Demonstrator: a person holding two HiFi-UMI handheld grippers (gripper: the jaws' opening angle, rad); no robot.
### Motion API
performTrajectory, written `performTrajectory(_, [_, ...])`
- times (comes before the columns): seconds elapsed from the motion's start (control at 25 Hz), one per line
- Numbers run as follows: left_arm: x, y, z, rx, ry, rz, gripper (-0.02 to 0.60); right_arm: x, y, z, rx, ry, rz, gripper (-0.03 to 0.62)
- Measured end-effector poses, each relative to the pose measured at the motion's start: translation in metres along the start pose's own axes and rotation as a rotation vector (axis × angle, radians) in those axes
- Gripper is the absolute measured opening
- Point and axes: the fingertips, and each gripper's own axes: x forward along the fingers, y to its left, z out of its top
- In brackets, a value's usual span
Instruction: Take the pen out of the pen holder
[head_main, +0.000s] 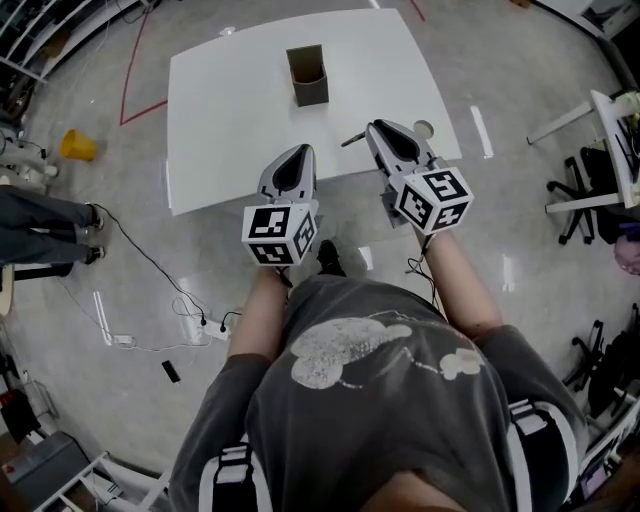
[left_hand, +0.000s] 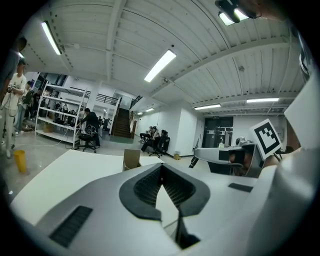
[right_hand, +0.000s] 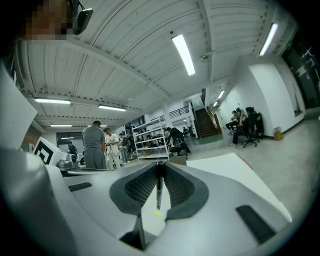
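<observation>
A brown, open-topped pen holder (head_main: 307, 76) stands upright at the far middle of the white table (head_main: 230, 110); it looks empty from above. My right gripper (head_main: 375, 128) hovers over the table's near edge, shut on a dark pen (head_main: 352, 140) that sticks out to its left. In the right gripper view the pen (right_hand: 159, 186) hangs between the pads, with the holder (right_hand: 178, 161) beyond. My left gripper (head_main: 298, 150) is beside it at the near edge, its tips together with nothing in them. From the left gripper view the holder (left_hand: 131, 160) lies ahead.
A small white round object (head_main: 424, 129) lies on the table by the right gripper. On the floor are a yellow object (head_main: 77, 146), cables (head_main: 160, 280) and office chairs (head_main: 590, 190). A person's legs (head_main: 40, 225) stand at the left. Shelves and people are in the background.
</observation>
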Motion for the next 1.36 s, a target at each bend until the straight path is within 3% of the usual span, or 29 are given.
performTrajectory(0.56, [-0.082,-0.085,-0.023,0.015,-0.004,0.015,0.008,-0.115,0.034,-0.031,-0.018,0.016,0.044,0.052])
performTrajectory(1.36, [-0.135,-0.128,-0.029,0.028,-0.026,0.06,0.008,-0.178,0.051,-0.045,-0.015,0.015,0.071,0.051])
